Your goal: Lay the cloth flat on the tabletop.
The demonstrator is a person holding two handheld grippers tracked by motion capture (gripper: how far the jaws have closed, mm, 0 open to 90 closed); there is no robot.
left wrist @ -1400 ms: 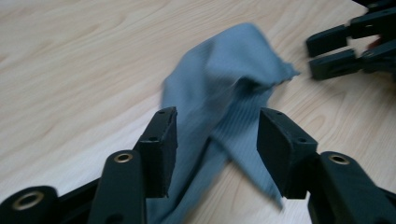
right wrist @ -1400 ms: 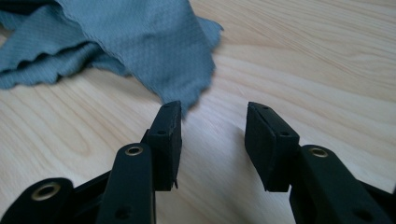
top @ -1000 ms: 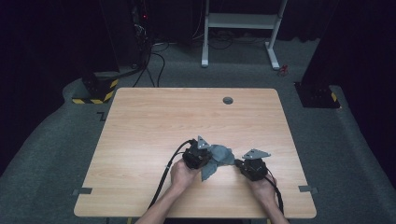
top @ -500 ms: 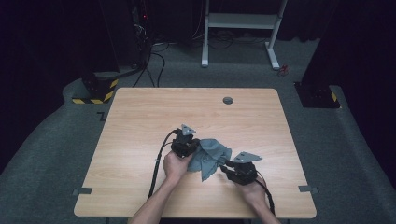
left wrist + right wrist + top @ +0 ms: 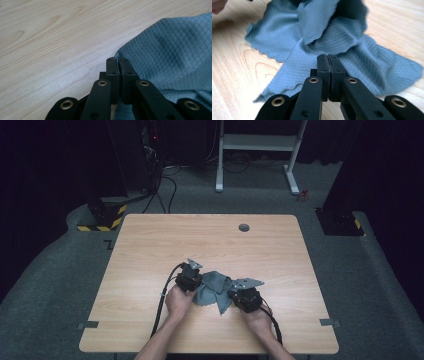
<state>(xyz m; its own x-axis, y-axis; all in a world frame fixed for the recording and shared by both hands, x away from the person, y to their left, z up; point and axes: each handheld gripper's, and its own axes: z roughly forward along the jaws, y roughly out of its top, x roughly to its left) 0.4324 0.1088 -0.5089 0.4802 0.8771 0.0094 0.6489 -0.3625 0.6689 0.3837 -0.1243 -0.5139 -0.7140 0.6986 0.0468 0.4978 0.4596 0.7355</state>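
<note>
The wooden tabletop (image 5: 150, 260) spreads wide under the high view, pale grain running across it, a small dark round grommet (image 5: 244, 227) set near its far edge. At the near side lies the blue-grey cloth (image 5: 212, 287), crumpled and folded over itself, resting on the wood between the two hands. Its diamond weave and scalloped edge show clearly in the right gripper view, where one flap is doubled across the middle of the heap (image 5: 322, 30).

On to the tools. The left gripper (image 5: 189, 279) sits at the cloth's left edge, cable looping back toward the person, and the left gripper view has its fingers (image 5: 112, 67) pressed together right at the fabric's border; whether a sliver of cloth is caught between them cannot be told. The right gripper (image 5: 244, 297) is at the cloth's near right corner, grey plate on top. Its fingers (image 5: 323, 66) have just been closing and now stand pressed tight together, with the cloth lying directly beyond their tips; whether they pinch any of it the pictures do not settle.
</note>
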